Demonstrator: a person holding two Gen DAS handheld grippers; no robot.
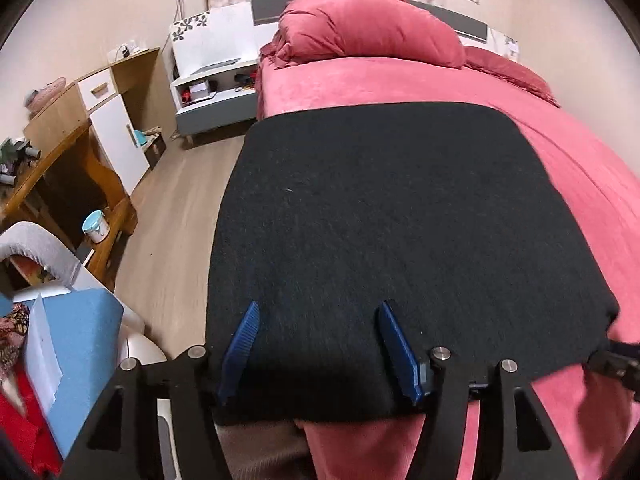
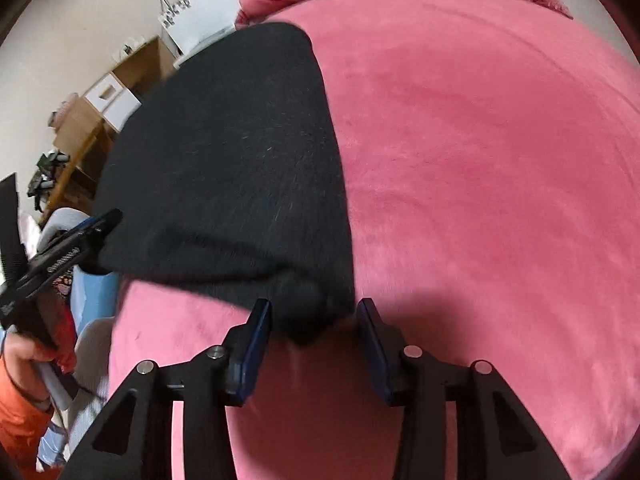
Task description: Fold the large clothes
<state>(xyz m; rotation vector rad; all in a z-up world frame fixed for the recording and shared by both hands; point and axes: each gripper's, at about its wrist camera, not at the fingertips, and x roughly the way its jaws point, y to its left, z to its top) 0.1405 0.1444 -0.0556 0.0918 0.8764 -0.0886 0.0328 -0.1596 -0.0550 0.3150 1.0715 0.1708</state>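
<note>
A black garment (image 1: 380, 220) lies folded flat as a broad rectangle on the pink bed (image 1: 580, 200). My left gripper (image 1: 319, 308) hovers over its near edge, blue pads (image 1: 240, 352) wide apart and open, with the cloth beneath them, not pinched. In the right wrist view the same garment (image 2: 224, 152) stretches away to the left. Its near right corner (image 2: 304, 320) bunches between the open fingers of my right gripper (image 2: 314, 306), and the pads do not press on it. The left gripper (image 2: 100, 220) shows at the garment's left edge, and the right gripper (image 1: 612, 360) at its right corner.
A rolled pink duvet (image 1: 368, 24) sits at the head of the bed. Left of the bed is wooden floor (image 1: 172, 200), a white nightstand (image 1: 212, 76) and a wooden desk (image 1: 72, 152). A blue and white box (image 1: 80, 360) stands close at the lower left. The bedspread (image 2: 480, 160) spreads wide to the right.
</note>
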